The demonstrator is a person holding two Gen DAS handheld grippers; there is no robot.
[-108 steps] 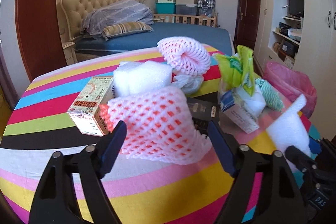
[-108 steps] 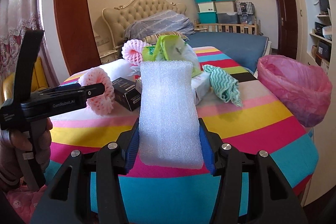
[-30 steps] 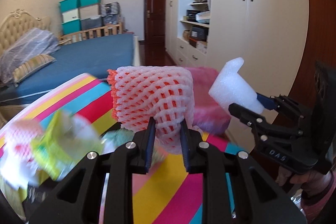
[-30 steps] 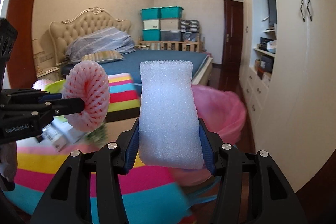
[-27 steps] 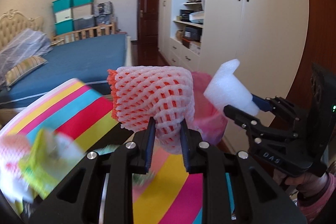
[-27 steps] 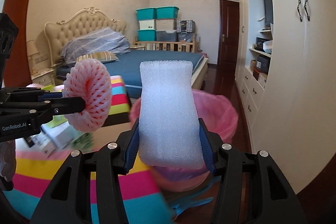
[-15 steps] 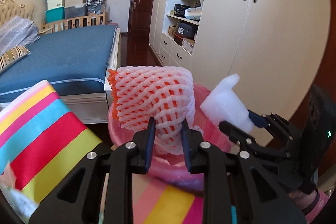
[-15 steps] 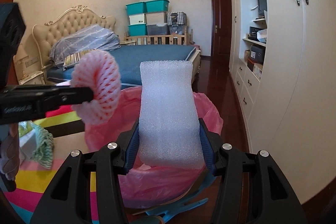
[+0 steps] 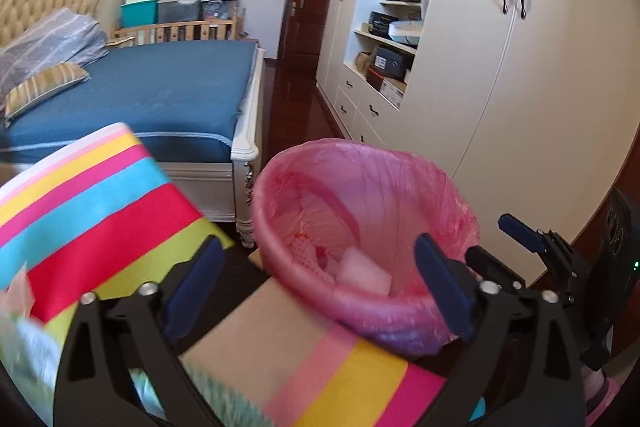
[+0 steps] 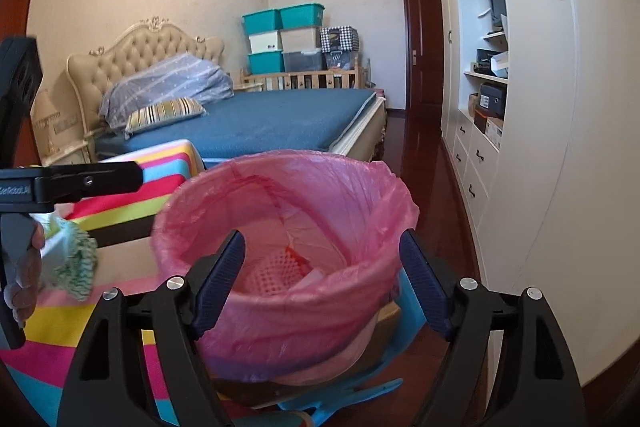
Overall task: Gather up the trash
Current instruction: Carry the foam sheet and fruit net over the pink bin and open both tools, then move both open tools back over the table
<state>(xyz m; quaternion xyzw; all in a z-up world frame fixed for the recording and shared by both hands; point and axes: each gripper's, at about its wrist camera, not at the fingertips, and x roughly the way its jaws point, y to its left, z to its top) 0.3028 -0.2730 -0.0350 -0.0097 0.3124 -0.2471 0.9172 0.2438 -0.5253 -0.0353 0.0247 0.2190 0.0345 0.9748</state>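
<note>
A bin lined with a pink bag (image 9: 448,203) (image 10: 384,195) stands beside the striped table. Inside it lie the pink foam net (image 9: 308,257) (image 10: 276,271) and the white foam block (image 9: 362,269). My left gripper (image 9: 320,279) is open and empty, held over the near rim of the bin. My right gripper (image 10: 320,279) is open and empty too, over the bin's near side. The right gripper also shows at the right of the left wrist view (image 9: 536,247). The left gripper's finger (image 10: 88,181) shows at the left of the right wrist view.
The table with a striped cloth (image 9: 100,203) (image 10: 48,355) lies left of the bin, with a green-white cloth (image 10: 76,263) and blurred trash on it. A blue bed (image 9: 152,95), a white wardrobe (image 9: 520,99) and a dark wood floor (image 10: 436,203) surround the bin.
Both grippers have opened over the bin. The pink foam net has dropped from the left gripper and the white foam block from the right, and both now lie in the bin.
</note>
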